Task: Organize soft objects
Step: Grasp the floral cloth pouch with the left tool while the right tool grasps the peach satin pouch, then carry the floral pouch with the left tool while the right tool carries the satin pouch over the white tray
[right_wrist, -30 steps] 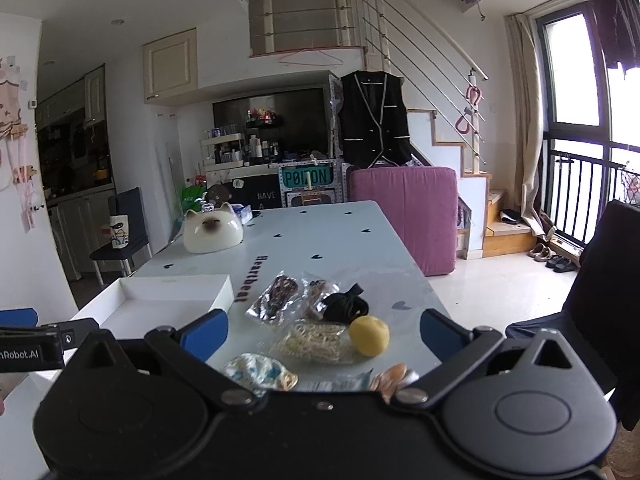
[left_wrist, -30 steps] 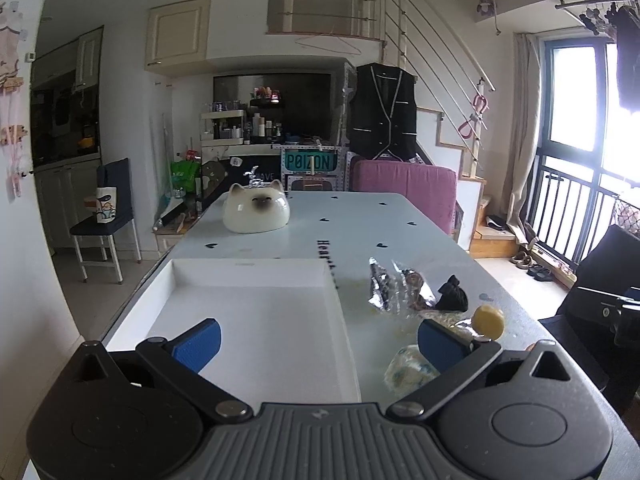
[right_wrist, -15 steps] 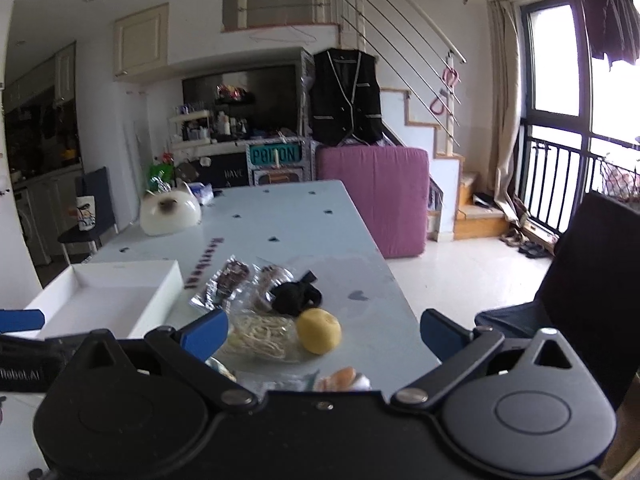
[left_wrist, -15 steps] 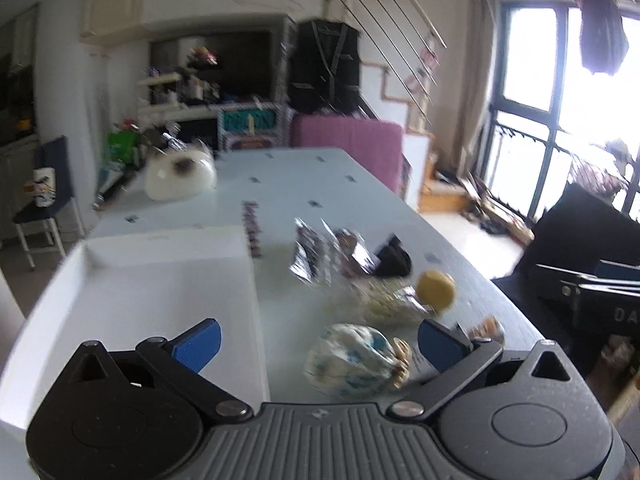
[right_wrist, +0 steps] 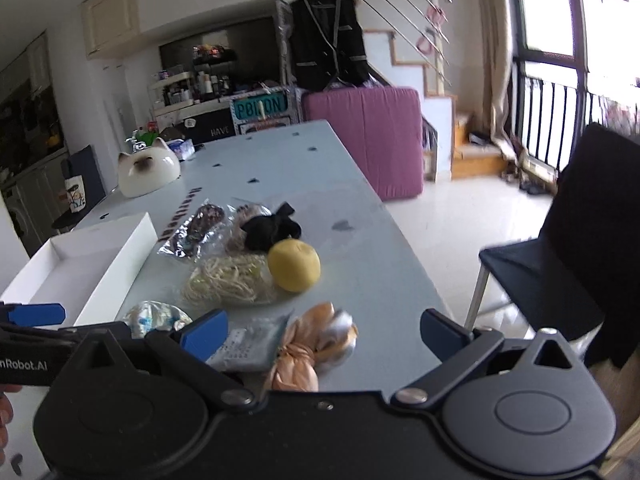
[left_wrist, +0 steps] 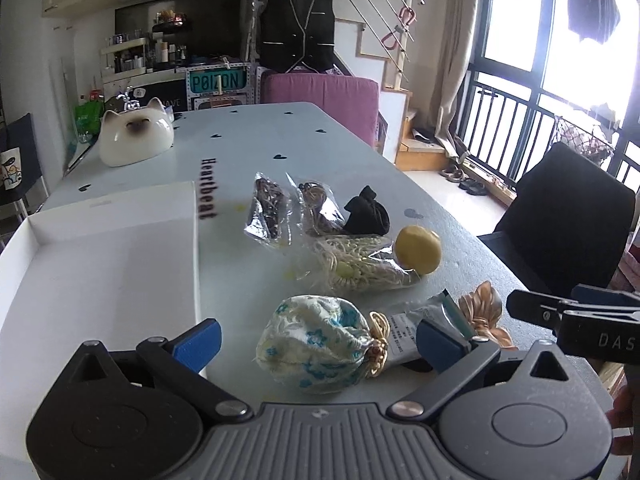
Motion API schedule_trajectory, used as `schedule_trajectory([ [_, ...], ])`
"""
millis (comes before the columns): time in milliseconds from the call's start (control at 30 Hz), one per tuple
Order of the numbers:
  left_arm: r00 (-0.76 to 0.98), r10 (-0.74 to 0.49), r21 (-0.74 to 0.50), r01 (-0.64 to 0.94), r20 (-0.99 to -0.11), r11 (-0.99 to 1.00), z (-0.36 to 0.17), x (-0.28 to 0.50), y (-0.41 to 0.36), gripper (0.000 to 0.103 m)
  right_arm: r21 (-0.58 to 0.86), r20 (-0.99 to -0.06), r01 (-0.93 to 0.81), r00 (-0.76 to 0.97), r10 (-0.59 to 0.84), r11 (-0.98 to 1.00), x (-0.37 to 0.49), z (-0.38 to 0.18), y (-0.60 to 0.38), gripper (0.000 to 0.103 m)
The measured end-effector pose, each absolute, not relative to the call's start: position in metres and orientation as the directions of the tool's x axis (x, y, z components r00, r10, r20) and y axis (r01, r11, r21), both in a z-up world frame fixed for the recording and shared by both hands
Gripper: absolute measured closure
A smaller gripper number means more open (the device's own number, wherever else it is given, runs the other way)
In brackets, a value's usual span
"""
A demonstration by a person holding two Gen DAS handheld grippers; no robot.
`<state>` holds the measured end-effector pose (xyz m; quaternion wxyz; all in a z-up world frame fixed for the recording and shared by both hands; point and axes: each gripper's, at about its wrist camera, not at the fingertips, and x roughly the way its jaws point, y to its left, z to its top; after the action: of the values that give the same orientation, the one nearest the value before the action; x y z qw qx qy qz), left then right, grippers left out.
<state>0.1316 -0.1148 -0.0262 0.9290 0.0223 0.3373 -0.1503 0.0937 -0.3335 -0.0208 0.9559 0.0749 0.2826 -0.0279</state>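
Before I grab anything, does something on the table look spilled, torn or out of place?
Nothing spilled or damaged. The soft items, such as the floral drawstring pouch, yellow ball and orange satin bundle, lie loose beside the white tray, none in it.

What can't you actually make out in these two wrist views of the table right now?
- Left wrist view: the grey sachet has print too small to read, and a blue fingertip covers its right end.
- Right wrist view: the floral pouch is half hidden behind the left gripper's arm.
- Right wrist view: the orange satin bundle is cut off below by the gripper body.
- Both views: the white tray runs off the left edge.
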Motion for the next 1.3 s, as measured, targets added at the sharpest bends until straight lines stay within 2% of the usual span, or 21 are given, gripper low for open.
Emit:
schedule_trajectory([
  [200, 0.691, -0.251, -0.025, 0.320, -0.678, 0.947, -0.037, 0.149, -0.126, 0.004, 0.187, -0.567, 0.076, 0.822, 0.045, 0.980, 0.103, -0.036, -0.342, 0.001],
  [267, 0.683, -0.239, -0.011, 0.319, -0.690, 0.948, -0.040, 0.153, -0.126, 0.004, 0.206, -0.579, 0.062, 0.812, 0.071, 0.977, 0.108, -0.038, -0.342, 0.010],
  [433, 0.653, -0.236, -0.012, 0.328, -0.720, 0.945, -0.047, 0.167, -0.126, 0.006, 0.205, -0.628, 0.045, 0.772, 0.096, 0.978, 0.118, -0.046, -0.337, 0.041],
  [533, 0.641, -0.245, -0.026, 0.330, -0.727, 0.943, -0.053, 0.174, -0.126, 0.008, 0.241, -0.656, 0.036, 0.743, 0.135, 0.970, 0.124, -0.053, -0.337, 0.051],
  [600, 0.630, -0.264, -0.043, 0.344, -0.730, 0.938, -0.056, 0.178, -0.127, 0.012, 0.265, -0.664, 0.034, 0.731, 0.157, 0.964, 0.127, -0.057, -0.337, 0.054],
  [667, 0.614, -0.285, -0.066, 0.354, -0.736, 0.933, -0.060, 0.179, -0.127, 0.018, 0.295, -0.664, 0.039, 0.727, 0.175, 0.955, 0.127, -0.061, -0.338, 0.058],
  [733, 0.608, -0.291, -0.071, 0.358, -0.739, 0.931, -0.061, 0.179, -0.127, 0.021, 0.315, -0.668, 0.036, 0.718, 0.195, 0.948, 0.127, -0.066, -0.340, 0.068],
  [800, 0.606, -0.306, -0.086, 0.364, -0.734, 0.927, -0.060, 0.177, -0.126, 0.027, 0.314, -0.679, 0.043, 0.708, 0.192, 0.949, 0.127, -0.070, -0.339, 0.074],
  [1033, 0.616, -0.327, -0.132, 0.341, -0.717, 0.931, -0.055, 0.172, -0.117, 0.046, 0.320, -0.673, 0.060, 0.717, 0.182, 0.946, 0.119, -0.071, -0.343, 0.078],
  [1300, 0.634, -0.355, -0.161, 0.344, -0.687, 0.925, -0.044, 0.159, -0.111, 0.053, 0.287, -0.641, 0.076, 0.756, 0.133, 0.955, 0.107, -0.055, -0.347, 0.079],
])
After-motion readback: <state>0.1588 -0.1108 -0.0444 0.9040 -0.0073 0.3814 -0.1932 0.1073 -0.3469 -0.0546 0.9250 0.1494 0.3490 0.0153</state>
